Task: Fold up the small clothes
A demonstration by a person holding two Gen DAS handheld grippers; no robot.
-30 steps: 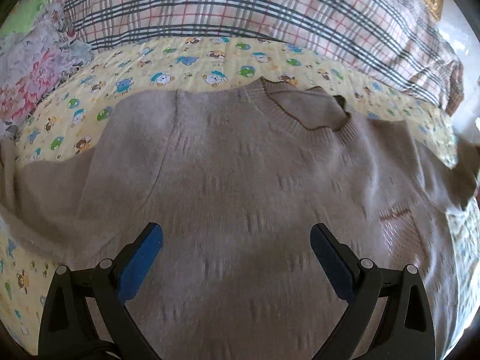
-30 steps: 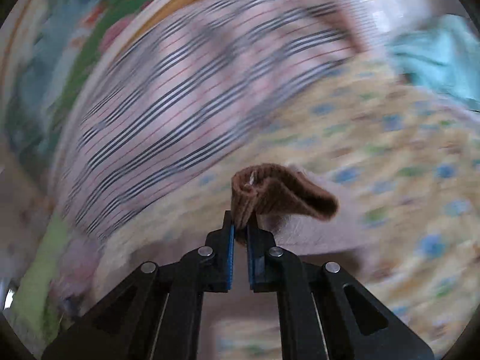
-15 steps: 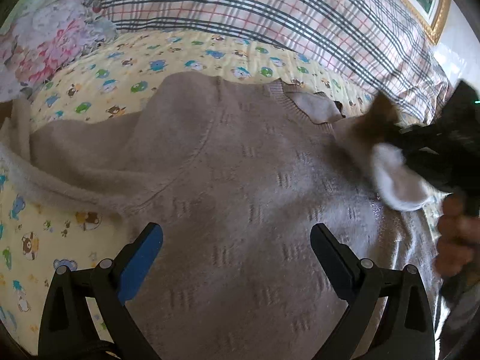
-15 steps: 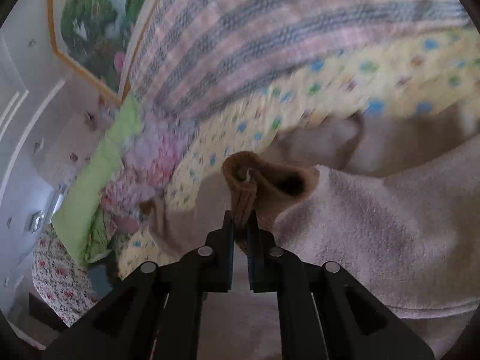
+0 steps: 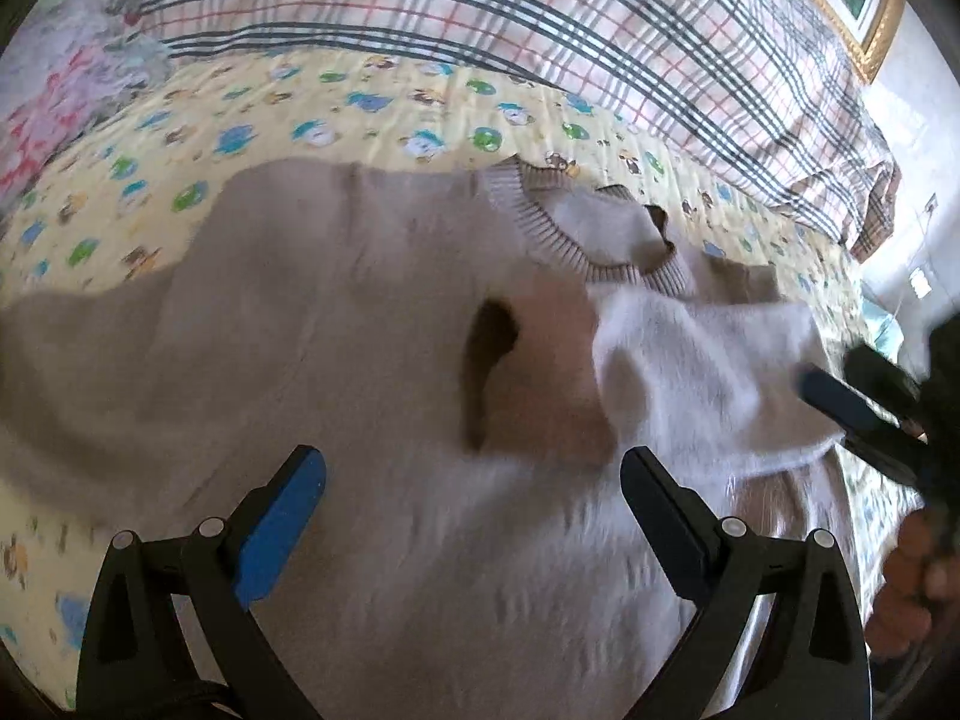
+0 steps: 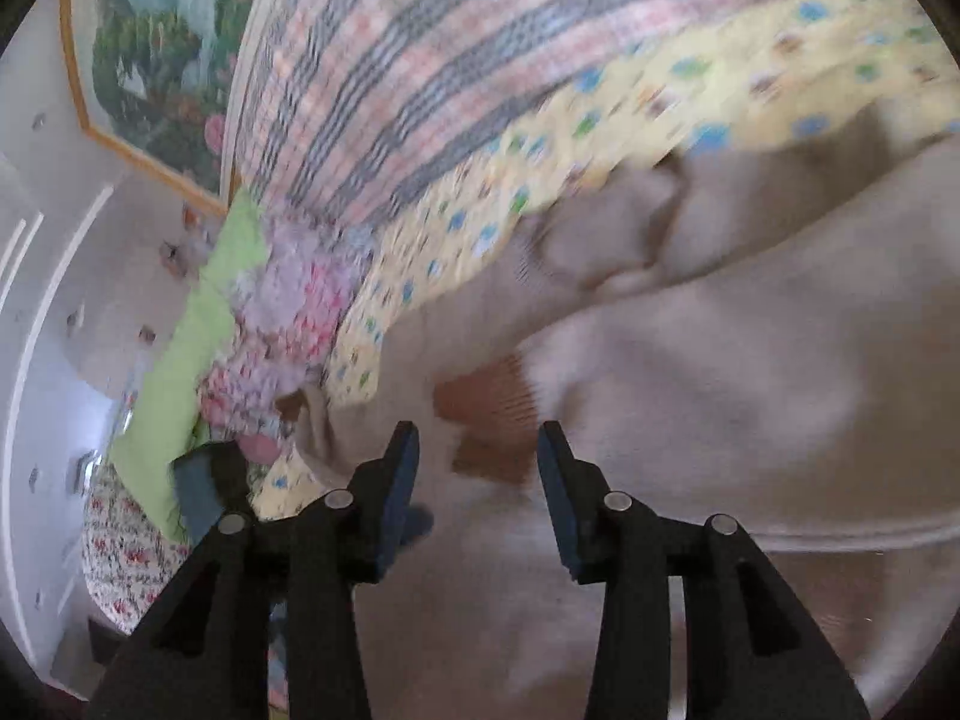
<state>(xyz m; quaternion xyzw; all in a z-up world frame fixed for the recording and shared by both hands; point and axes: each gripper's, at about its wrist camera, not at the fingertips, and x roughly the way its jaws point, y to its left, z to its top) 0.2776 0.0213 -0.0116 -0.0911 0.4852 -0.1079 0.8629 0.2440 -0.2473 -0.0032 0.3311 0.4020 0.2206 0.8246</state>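
A small beige knit sweater [image 5: 336,324] lies flat on a yellow cartoon-print sheet [image 5: 252,114], collar away from me. Its right sleeve [image 5: 678,372] is folded across the chest, with the brown cuff [image 5: 498,360] lying near the middle. My left gripper [image 5: 474,510] is open and empty above the sweater's lower body. My right gripper [image 6: 477,468] is open just above the brown cuff [image 6: 489,426], no longer holding it. It also shows at the right edge of the left wrist view [image 5: 864,414], beside the folded sleeve.
A plaid blanket [image 5: 480,6] is bunched along the far side of the bed. Pink floral fabric [image 5: 54,84] and a green pillow [image 6: 198,324] lie at the left. A framed picture [image 6: 156,54] hangs on the wall.
My right gripper carried the sleeve cuff across the sweater's chest, then opened and let it go. The sleeve now lies folded over the body. My left gripper stayed open.
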